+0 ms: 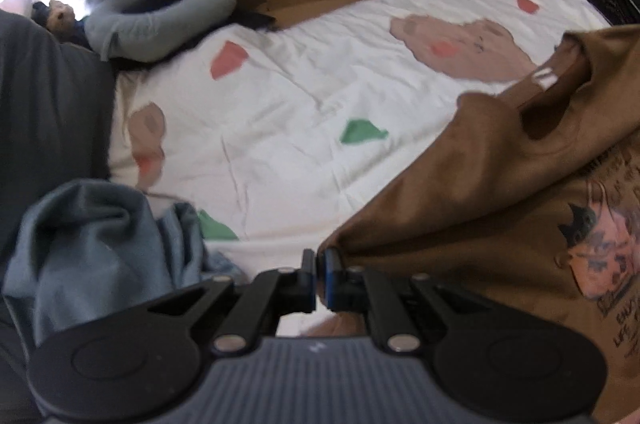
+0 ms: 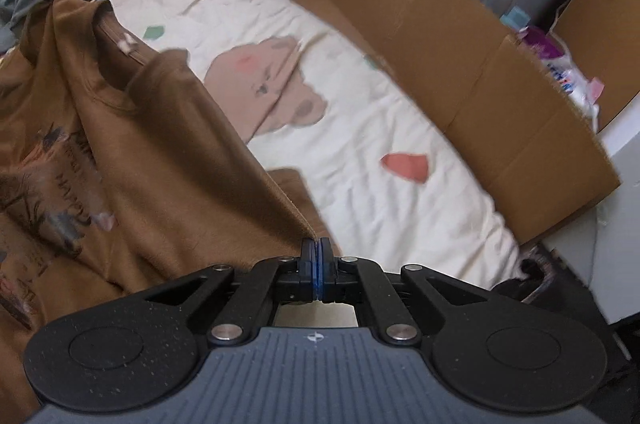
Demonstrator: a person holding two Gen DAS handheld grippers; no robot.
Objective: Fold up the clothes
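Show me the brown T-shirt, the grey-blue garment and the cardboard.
brown T-shirt (image 1: 480, 184): left wrist view, shoulder fabric below the collar.
grey-blue garment (image 1: 92, 244): left wrist view, its crumpled middle.
cardboard (image 2: 460, 64): right wrist view, its flat face.

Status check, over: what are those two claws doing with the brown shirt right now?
Left gripper and right gripper both shut on brown shirt. Shirt lifted, hanging over bed. Blue garment lies aside.
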